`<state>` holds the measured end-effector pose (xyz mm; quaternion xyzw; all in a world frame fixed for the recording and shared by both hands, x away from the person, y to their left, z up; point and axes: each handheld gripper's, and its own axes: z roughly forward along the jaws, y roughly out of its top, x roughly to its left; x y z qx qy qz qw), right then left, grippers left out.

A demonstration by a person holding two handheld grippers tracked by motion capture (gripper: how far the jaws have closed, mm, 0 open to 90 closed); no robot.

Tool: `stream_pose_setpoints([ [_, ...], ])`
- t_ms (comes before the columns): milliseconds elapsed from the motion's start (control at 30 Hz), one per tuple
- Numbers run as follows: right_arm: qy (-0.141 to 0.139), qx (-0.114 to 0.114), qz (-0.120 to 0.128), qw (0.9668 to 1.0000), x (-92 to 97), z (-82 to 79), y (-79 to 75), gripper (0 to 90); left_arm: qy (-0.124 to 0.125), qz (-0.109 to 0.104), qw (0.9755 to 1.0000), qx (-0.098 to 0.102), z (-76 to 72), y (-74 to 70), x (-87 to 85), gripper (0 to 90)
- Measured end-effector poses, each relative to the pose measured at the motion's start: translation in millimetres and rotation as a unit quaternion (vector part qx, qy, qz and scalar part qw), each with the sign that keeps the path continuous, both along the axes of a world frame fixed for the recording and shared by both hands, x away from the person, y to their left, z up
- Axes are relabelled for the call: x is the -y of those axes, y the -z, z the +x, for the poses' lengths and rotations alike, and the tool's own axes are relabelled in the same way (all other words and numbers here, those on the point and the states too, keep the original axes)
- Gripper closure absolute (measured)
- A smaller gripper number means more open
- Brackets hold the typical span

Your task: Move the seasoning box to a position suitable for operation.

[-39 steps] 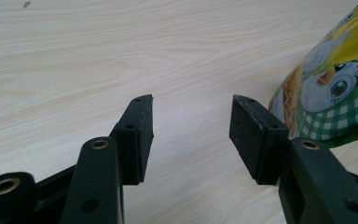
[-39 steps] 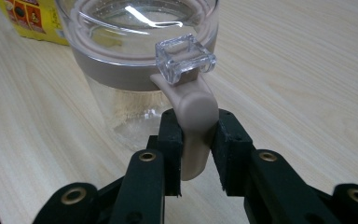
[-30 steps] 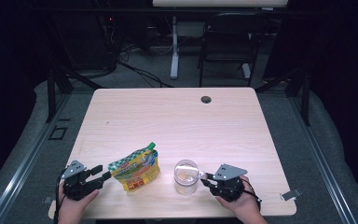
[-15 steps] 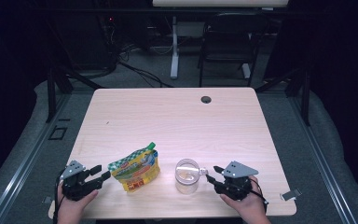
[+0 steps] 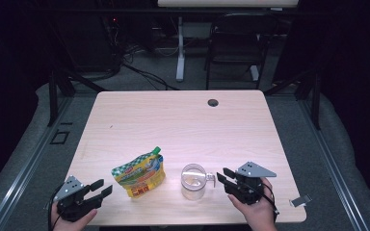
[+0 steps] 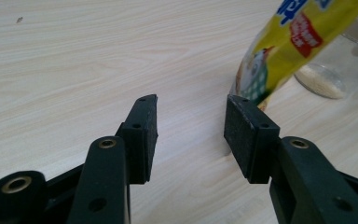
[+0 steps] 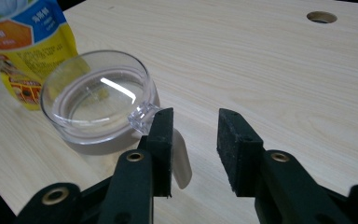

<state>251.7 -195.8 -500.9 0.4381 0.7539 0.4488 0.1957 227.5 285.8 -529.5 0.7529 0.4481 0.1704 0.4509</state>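
Dim room, pale wood tabletop (image 5: pixel 173 120). High view: yellow pouch (image 5: pixel 139 172) and clear cup (image 5: pixel 193 181) at 6 o'clock, side by side, within reach. Left hand-held gripper (image 5: pixel 101 188) at 9 o'clock of pouch, right hand-held gripper (image 5: pixel 224 177) at 3 o'clock of cup.

Left gripper view: jaws just closing, spread, empty; pouch (image 6: pixel 289 46) at 1 o'clock.

Right gripper view: jaws just closing, spread, lined up at cup (image 7: pixel 98 100) handle (image 7: pixel 144 115), not pinching.

Table (image 5: pixel 183 125) brightly lit from above, surroundings dark; glare on cup (image 7: pixel 100 95); close views soft.
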Motion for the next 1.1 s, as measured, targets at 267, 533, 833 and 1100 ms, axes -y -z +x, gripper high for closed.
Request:
stream_pose_setpoints([
  [267, 0.004, -0.003, 0.016, 0.9999, -13.3, -0.1, -6.3, 72.3, 0.003, 0.000, 1.0000, -0.007, -10.7, -0.1, -0.2, 56.0],
  [533, 0.000, -0.003, 0.000, 1.0000, -24.5, 2.0, -6.2, 78.5, 0.009, 0.004, 0.9998, -0.017, -10.1, 2.3, 3.8, 54.7],
  [833, -0.004, -0.008, -0.001, 1.0000, -25.1, 4.9, -2.9, 82.2, 0.015, 0.017, 0.9995, -0.020, -7.8, 4.9, 6.1, 52.1],
  [1100, -0.001, -0.010, 0.006, 0.9999, -25.2, 4.4, -1.8, 83.3, 0.014, 0.015, 0.9995, -0.026, -6.3, 7.7, 7.0, 48.8],
])
